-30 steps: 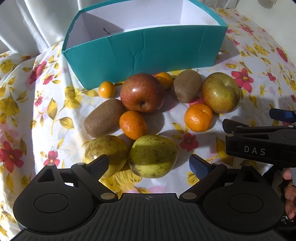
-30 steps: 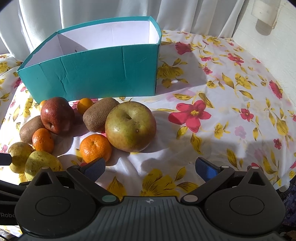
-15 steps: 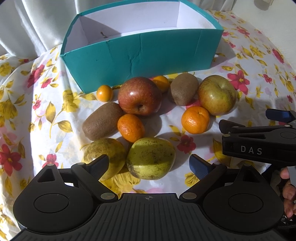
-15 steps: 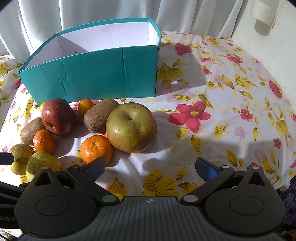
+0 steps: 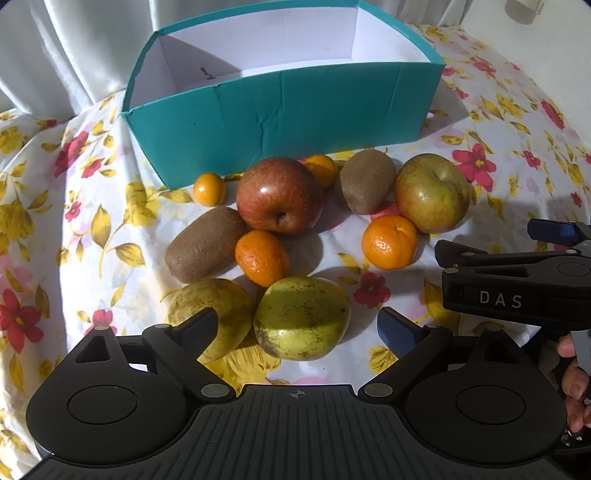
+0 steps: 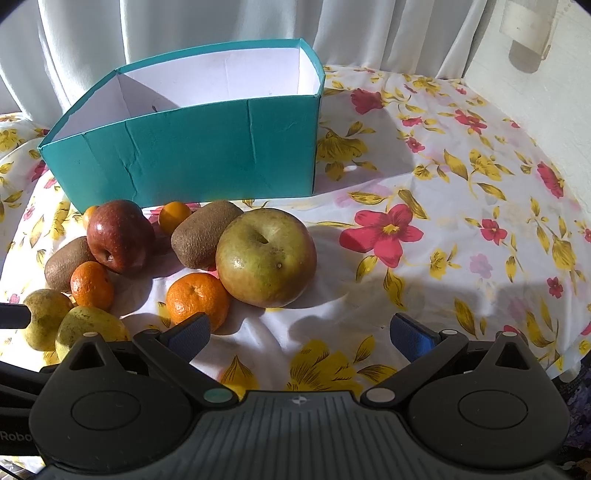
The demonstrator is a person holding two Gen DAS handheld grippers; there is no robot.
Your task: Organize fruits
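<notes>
Blue-padded jaws on my left gripper [image 5: 297, 330] stand wide apart and hold nothing; the nearer green pear [image 5: 302, 318] lies on the cloth just ahead of them, with a second pear [image 5: 210, 314] touching it on the left, partly behind one finger. My right gripper [image 6: 300, 332] is likewise spread open and empty, over bare floral tablecloth [image 6: 443, 206], its left finger just in front of a mandarin [image 6: 197, 299].

From the left wrist view I see the whole cluster: a second mandarin [image 5: 262, 257] against a kiwi [image 5: 205, 243], a red apple [image 5: 279, 195] behind them, two small orange fruits [image 5: 209, 189] near the box, another kiwi [image 5: 365, 181], and a green-brown apple [image 5: 432, 192]. That view also shows the right gripper from the side, marked DAS, and fingers of a hand [image 5: 572, 384] at the edge.

From the right wrist view the green-brown apple looms largest and hides part of the second kiwi; the pears sit at the far left, half cut off by the left gripper's finger. Only this view shows the open cloth to the right.

Behind all the fruit stands a teal cardboard box [image 5: 288, 110], white inside, with no fruit showing above its front wall. White curtains [image 6: 184, 29] hang beyond the desk.
</notes>
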